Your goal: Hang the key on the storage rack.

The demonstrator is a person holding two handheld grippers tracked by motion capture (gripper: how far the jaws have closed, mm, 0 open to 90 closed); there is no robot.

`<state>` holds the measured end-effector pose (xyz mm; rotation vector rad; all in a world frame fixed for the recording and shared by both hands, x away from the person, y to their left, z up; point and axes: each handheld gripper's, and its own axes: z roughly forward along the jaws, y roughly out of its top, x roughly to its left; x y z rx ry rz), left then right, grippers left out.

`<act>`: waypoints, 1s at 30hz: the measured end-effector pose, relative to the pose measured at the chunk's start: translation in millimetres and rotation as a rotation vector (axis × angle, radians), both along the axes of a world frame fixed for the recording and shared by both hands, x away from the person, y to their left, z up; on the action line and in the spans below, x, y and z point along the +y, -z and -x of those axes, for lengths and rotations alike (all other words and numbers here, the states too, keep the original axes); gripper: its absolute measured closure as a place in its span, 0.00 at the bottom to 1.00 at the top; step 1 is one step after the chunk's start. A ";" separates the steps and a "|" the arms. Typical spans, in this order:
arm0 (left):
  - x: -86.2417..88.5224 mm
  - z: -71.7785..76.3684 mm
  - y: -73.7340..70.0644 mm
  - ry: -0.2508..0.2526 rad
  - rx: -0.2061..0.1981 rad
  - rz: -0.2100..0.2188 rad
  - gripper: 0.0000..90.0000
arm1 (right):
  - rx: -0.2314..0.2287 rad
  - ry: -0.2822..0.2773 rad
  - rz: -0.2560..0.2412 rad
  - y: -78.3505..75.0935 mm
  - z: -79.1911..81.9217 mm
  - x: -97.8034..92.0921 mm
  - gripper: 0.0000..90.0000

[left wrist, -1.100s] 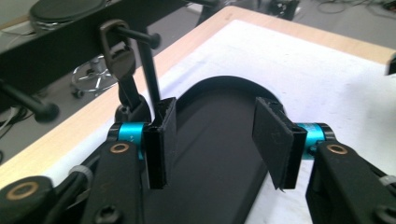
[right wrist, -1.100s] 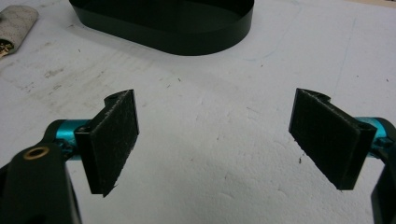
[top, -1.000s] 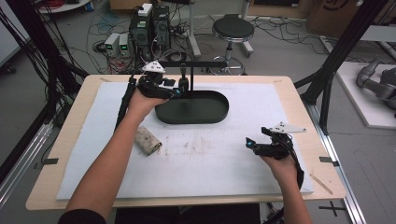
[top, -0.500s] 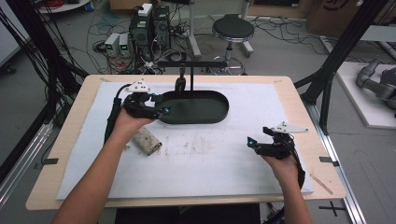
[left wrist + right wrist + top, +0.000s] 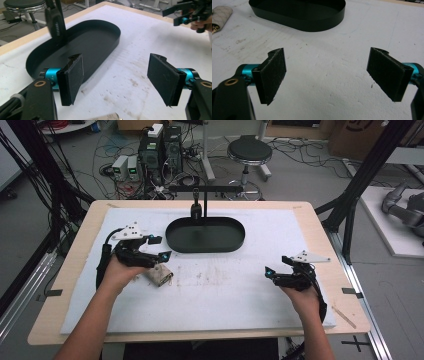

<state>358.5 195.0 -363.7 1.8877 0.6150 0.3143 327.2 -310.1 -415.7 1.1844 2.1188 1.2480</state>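
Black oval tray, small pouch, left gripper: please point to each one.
black oval tray point(image 5: 172, 238), high view, left rim.
small pouch point(image 5: 160, 275), high view, middle of its body.
left gripper point(image 5: 159, 247), high view, between its fingertips.

Even, diffuse overhead light fills the scene, bright on the white table cover point(image 5: 240, 295) and dimmer on the floor behind. Shadows are soft and short; one lies under the left gripper point(image 5: 117, 75). The black oval tray point(image 5: 312, 23) shows a faint sheen along its wall. The high view is soft and low in detail. The post point(image 5: 56, 22) looks motion-blurred.
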 end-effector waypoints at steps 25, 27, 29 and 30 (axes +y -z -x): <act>47.3 32.6 32.4 -0.043 0.023 -0.001 0.19 | 0.019 0.033 0.002 7.8 -4.3 -0.4 0.18; 53.1 32.4 34.3 -0.047 0.023 0.002 0.19 | 0.016 0.039 0.001 8.1 -3.9 -1.0 0.18; 56.6 31.2 35.2 -0.040 0.027 0.005 0.18 | 0.016 0.038 0.003 7.9 -3.0 -0.5 0.18; 57.7 31.2 35.8 -0.041 0.030 0.014 0.18 | 0.011 0.033 0.005 8.1 -2.6 -0.1 0.18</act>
